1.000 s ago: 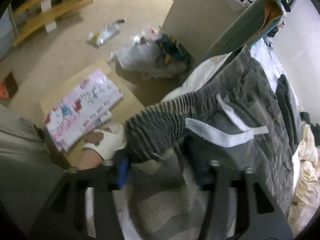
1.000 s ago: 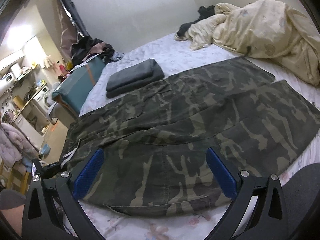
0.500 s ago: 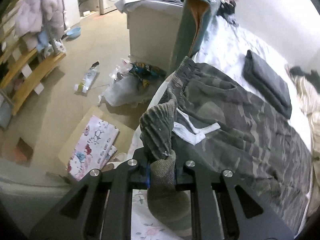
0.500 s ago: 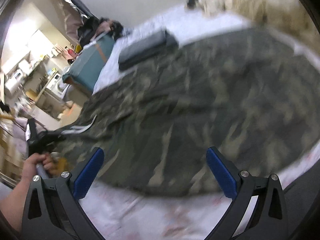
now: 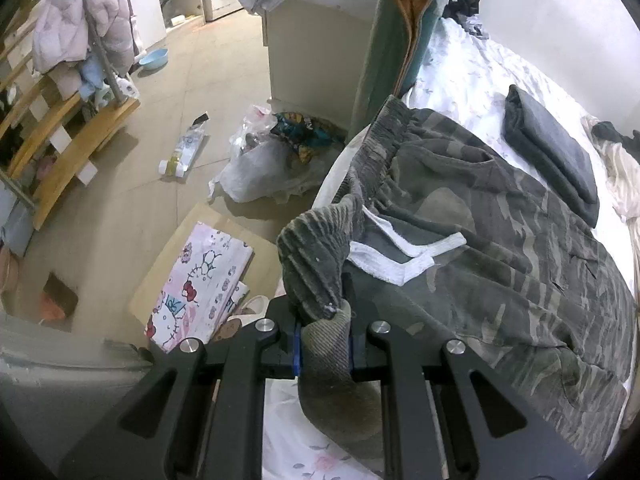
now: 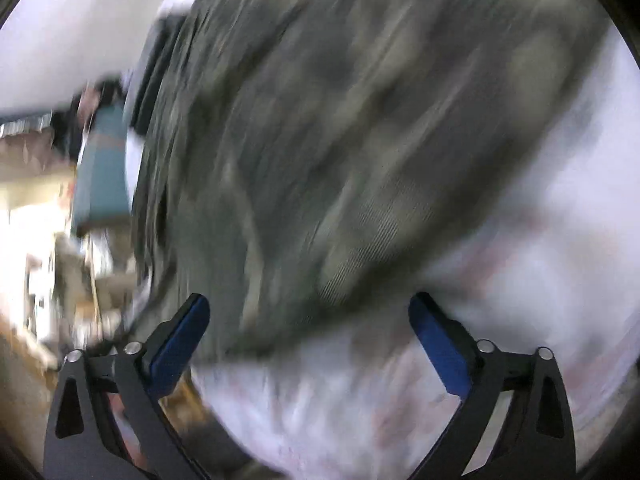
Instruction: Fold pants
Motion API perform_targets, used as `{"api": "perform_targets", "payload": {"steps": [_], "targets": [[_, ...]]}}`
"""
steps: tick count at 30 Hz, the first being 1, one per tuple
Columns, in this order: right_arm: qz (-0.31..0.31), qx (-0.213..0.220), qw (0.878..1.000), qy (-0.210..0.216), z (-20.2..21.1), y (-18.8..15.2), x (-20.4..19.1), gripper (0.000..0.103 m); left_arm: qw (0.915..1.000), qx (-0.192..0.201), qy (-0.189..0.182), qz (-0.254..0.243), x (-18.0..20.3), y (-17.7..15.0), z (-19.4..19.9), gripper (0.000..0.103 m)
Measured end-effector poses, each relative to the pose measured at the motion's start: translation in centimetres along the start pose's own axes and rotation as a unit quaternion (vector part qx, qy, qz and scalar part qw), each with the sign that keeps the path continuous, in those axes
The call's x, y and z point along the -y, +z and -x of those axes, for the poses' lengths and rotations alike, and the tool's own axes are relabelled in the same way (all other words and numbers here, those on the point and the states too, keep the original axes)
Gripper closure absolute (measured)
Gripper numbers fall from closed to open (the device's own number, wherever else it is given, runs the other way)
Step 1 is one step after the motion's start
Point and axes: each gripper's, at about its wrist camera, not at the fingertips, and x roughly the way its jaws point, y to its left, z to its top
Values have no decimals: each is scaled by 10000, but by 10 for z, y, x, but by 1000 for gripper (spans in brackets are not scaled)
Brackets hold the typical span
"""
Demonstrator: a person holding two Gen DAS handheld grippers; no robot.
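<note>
Camouflage pants (image 5: 492,248) lie spread over the white bed sheet (image 5: 464,76), with a ribbed waistband and a white drawstring (image 5: 404,264). My left gripper (image 5: 323,346) is shut on the near corner of the waistband, which is lifted off the bed and bunches above the pads. The right wrist view is heavily blurred. There, the pants (image 6: 340,140) fill most of the picture, and my right gripper (image 6: 308,340) stands open low over their near edge, with nothing between its blue pads (image 6: 180,340).
A folded dark grey garment (image 5: 552,152) lies on the bed beyond the pants. A teal bag (image 5: 396,32) stands at the bed's edge beside a white cabinet (image 5: 316,48). Plastic bags (image 5: 264,164), a patterned box (image 5: 200,284) and a wooden rack (image 5: 68,148) crowd the floor.
My left gripper closed on the waistband corner and lifted it. The right gripper, still open, rolled and dropped close to the near edge of the pants, so its view is now blurred.
</note>
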Motion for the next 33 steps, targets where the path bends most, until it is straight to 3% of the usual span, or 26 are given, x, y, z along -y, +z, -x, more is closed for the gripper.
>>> {"api": "perform_targets", "payload": {"steps": [2,5,8,12,15,17,21,23,24,25,28,33], "targets": [[-80,388,9990,-196,16,23,8,4,10000,40,33,-67,2,-1,1,91],[-971,800,9918,-206,42,68,42,4,9998,77,62,-189,5,-3,1,91],[-1119,1380,9823,-600,75,114,62,6,9998,30,70,-174,4,-3,0,91],[-1617,1821,9674,-691,113,155,90,6,9999,9,88,-133,3,-3,1,91],[-1548,2198,9561,-1167,135,180,95,14,9998,13,127,-142,3,-3,0,91],[-1730,2317,9498,-1196,148,192,106,18,9998,-3,136,-139,1,-4,-1,91],[-1993,2546,9344,-1497,170,211,128,42,9998,-30,150,-120,-1,-5,-2,91],[-2221,2516,9275,-1648,174,214,138,67,9998,-30,154,-135,-1,-5,-3,91],[-2334,2493,9242,-1710,177,213,145,85,9998,-22,155,-140,-1,-5,-2,91],[-2396,2537,9222,-1669,174,216,145,92,9997,-9,163,-161,-1,-5,-2,91],[-2165,2852,9151,-1855,183,209,131,102,9998,-44,144,-102,-3,-6,-2,91],[-1747,3367,9116,-1584,216,208,94,103,9997,-218,34,-61,-7,-2,-3,92]]}}
